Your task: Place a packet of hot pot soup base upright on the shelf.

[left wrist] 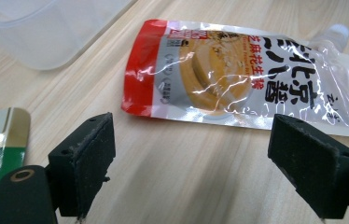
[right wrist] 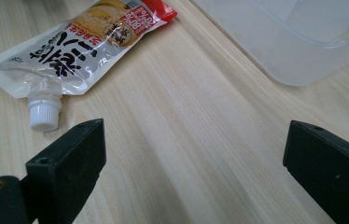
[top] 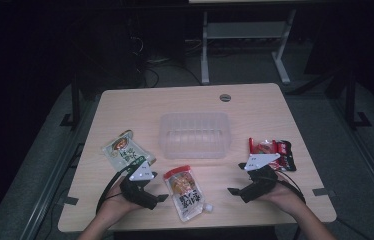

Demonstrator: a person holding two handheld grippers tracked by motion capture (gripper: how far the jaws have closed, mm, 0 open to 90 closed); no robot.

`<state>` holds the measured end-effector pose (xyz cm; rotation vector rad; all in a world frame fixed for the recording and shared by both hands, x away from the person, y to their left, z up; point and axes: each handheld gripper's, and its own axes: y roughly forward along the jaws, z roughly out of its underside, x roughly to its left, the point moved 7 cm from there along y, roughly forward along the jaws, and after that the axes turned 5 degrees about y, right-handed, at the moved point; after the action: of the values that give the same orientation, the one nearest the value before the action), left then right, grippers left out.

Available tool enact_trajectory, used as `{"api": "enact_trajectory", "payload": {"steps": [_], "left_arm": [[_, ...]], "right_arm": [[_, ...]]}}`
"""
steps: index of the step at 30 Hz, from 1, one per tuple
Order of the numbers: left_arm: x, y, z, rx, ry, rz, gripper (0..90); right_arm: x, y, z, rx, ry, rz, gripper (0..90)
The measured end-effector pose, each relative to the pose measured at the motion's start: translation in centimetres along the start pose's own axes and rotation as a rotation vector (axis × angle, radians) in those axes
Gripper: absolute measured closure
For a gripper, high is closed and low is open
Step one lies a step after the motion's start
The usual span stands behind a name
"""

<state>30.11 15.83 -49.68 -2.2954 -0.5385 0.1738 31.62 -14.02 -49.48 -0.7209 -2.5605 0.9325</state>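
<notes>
1. Judging from how things lie, the work looks like loading the food packets into the clear plastic bin (top: 195, 134), and it has barely begun: the bin stands at the middle of the table (top: 255, 102) with nothing visible inside it.
2. Three packets lie flat on the wood. The red-topped sauce pouch (top: 186, 192) with its white screw cap lies near the front edge, between the two hands. The green packet (top: 125, 151) lies to the left of the bin, and the red snack packet (top: 272, 150) lies to its right.
3. The left gripper (top: 159, 196) sits just beside the sauce pouch, its jaws spread wide and holding nothing; the left gripper view shows the pouch lying ahead of them, untouched.
4. The right gripper (top: 234, 186) also has its jaws apart and empty, over bare wood.
5. Everything is left to do: each packet must be grasped, lifted and set in the bin. The sauce pouch seems the likely first pick.
</notes>
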Motion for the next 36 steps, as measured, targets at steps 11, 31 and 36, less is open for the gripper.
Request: {"api": "enact_trajectory", "payload": {"steps": [11, 31, 36], "left_arm": [[0.2, -0.7, 0.0, -0.01, -0.002, 0.028, 12.8], [0.7, -1.8, 0.6, -0.012, -0.027, 0.035, 13.2], [0.8, -1.8, 0.7, -0.017, -0.045, 0.032, 13.2]], "right_arm": [[-2.2, -2.0, -0.3, -0.009, 0.016, 0.067, 9.1], [-7.7, -4.7, -2.1, -0.048, 0.145, 0.198, 52.4], [-8.8, -5.1, -2.5, -0.076, 0.176, 0.217, 69.4]]}}
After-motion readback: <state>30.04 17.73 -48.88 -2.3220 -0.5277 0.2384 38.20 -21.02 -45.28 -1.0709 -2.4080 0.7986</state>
